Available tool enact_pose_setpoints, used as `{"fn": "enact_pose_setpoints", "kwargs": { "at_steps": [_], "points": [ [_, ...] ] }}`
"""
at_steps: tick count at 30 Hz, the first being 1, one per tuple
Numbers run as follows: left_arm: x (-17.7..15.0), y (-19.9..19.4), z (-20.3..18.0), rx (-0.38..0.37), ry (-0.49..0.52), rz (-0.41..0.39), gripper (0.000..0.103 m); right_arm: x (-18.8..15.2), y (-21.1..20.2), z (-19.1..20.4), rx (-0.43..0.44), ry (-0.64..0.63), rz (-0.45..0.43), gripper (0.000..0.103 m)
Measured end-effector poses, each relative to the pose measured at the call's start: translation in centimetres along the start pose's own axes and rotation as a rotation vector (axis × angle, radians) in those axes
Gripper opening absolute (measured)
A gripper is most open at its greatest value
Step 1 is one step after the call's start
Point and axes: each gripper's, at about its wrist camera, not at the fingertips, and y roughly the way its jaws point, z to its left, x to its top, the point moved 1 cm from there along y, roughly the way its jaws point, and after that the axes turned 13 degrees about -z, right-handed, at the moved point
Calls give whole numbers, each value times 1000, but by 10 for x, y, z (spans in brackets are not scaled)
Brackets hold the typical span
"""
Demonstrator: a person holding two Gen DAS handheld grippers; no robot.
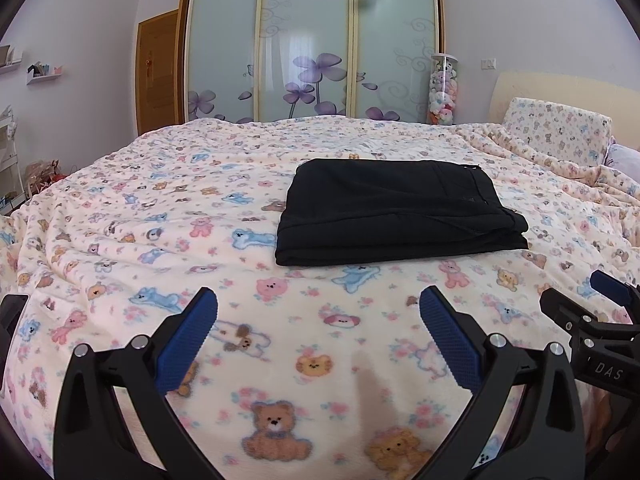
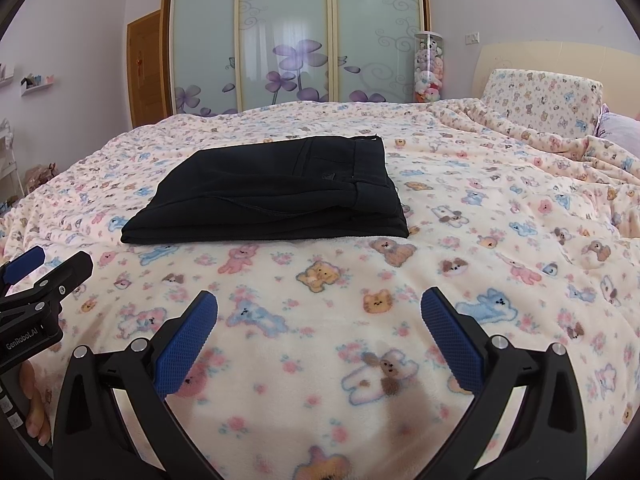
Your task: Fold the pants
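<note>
Black pants [image 1: 396,212] sit folded in a neat stack mid-bed on the teddy-print fleece blanket [image 1: 280,352].
Left gripper [image 1: 319,312] & right gripper [image 2: 319,312] hover near the bed edge, well short of the stack, both w/ jaws spread wide, holding nothing. Risk: the soft fleece could snag a finger on any re-grab, dragging layers & undoing the fold.

Both tools wore matte black plastic arms: left tongs [image 1: 319,300] and right tongs [image 2: 319,300] carried blue dimpled pads [image 2: 188,344], silver round screws [image 2: 139,345], white "GenRobot.AI" lettering [image 2: 22,339], bare fingertips [image 2: 38,420] behind.
</note>
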Motion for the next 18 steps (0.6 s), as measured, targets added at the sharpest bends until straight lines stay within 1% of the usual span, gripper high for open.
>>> {"fn": "enact_pose_setpoints", "kwargs": {
  "at_steps": [18],
  "points": [
    [-2, 1, 0, 3, 1, 5, 101, -7, 2, -3, 1, 4, 11, 102]
  ]
}}
